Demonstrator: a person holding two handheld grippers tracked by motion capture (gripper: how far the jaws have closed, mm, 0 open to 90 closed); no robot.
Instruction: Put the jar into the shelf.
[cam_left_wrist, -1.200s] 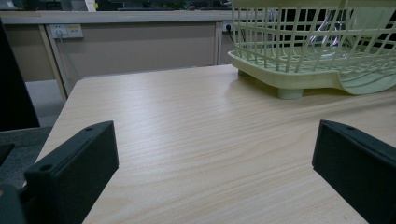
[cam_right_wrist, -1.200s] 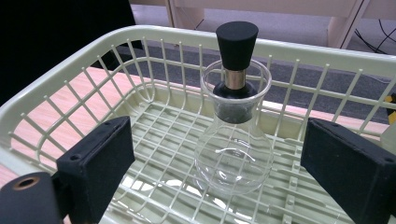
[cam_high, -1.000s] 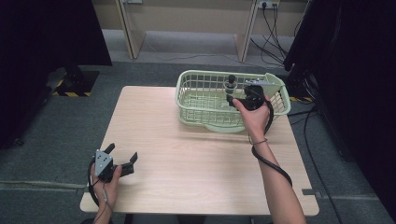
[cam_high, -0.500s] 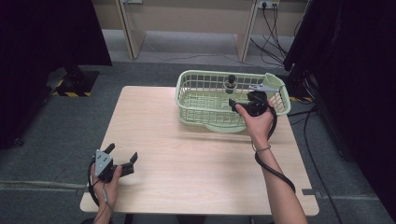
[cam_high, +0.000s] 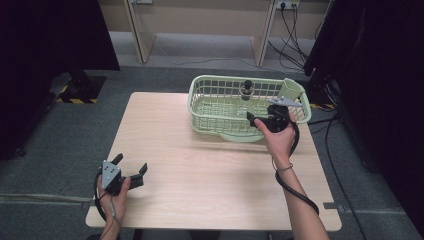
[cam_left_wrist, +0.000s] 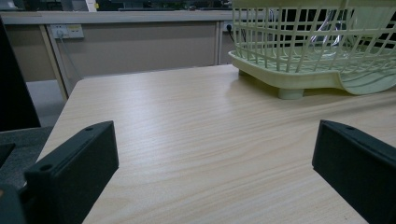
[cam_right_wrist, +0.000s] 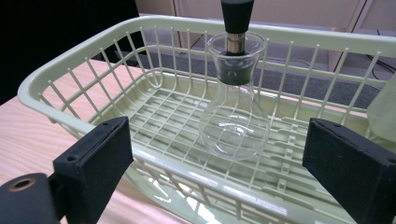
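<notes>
Right gripper: jaws spread wide, nothing between them, held at the near wall of the pale green plastic lattice basket, which sits at the bench's far right corner. Inside, near the basket's far wall, a clear glass round-bottomed flask with a black stopper stands upright. Left gripper: jaws open and empty, at the near left corner of the bench, well apart from the basket.

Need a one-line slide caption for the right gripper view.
Right gripper, jaws open, faces a stoppered glass flask standing upright in the green basket.
</notes>
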